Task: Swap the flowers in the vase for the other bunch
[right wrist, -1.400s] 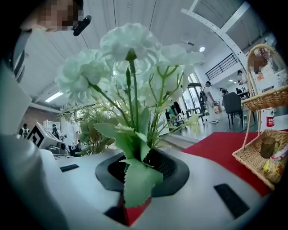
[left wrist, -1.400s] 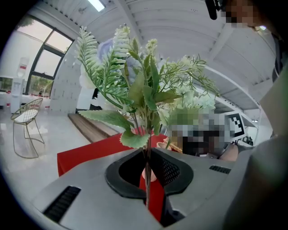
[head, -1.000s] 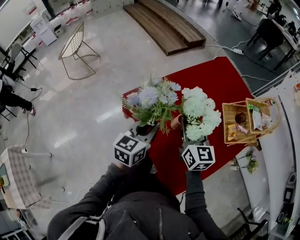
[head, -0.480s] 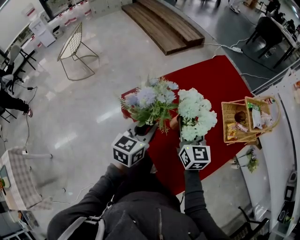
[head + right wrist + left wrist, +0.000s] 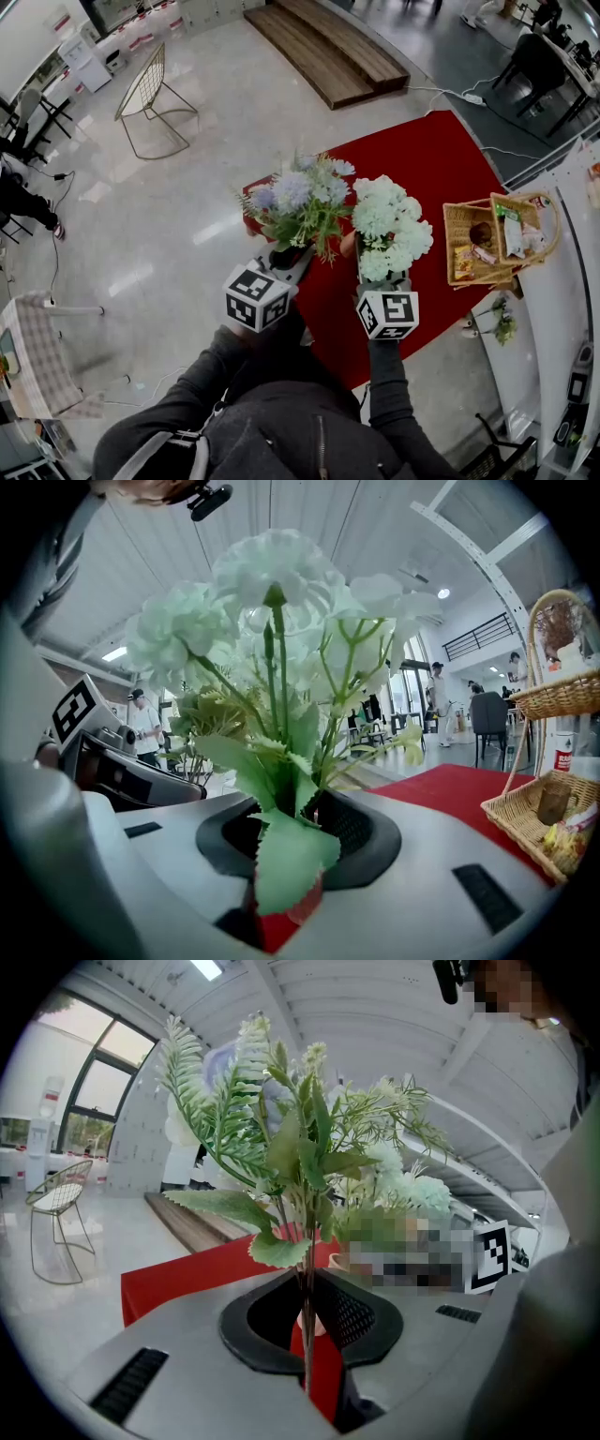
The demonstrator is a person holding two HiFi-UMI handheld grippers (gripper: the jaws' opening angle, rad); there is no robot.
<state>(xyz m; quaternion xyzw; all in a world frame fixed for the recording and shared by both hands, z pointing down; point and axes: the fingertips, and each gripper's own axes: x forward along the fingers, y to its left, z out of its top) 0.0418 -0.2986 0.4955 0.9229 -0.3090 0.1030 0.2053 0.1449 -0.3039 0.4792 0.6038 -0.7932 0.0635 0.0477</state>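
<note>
Left hand-held gripper (image 5: 284, 261) is clamped on the upright purple bunch (image 5: 302, 202), clear of the vase (image 5: 349, 246). The vase stands on the red bench (image 5: 441, 169) between both bunches, nearer the right hand-held gripper (image 5: 380, 277). Its jaws have just been opening and stand slightly apart, white bunch (image 5: 389, 225) stems upright between them.

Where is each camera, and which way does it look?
Head view: on the person's head, looking steeply down at the red cloth, blue flowers, white flowers and basket; shows their sleeves, left gripper and right gripper.
Left gripper view: on that gripper, looking along its jaws, shut on the blue flowers' stems; clothing at right.
Right gripper view: on that gripper, looking along jaws just opening, white flowers' stems between them; left gripper at left.
Shared: head and right gripper views both show the basket.
</note>
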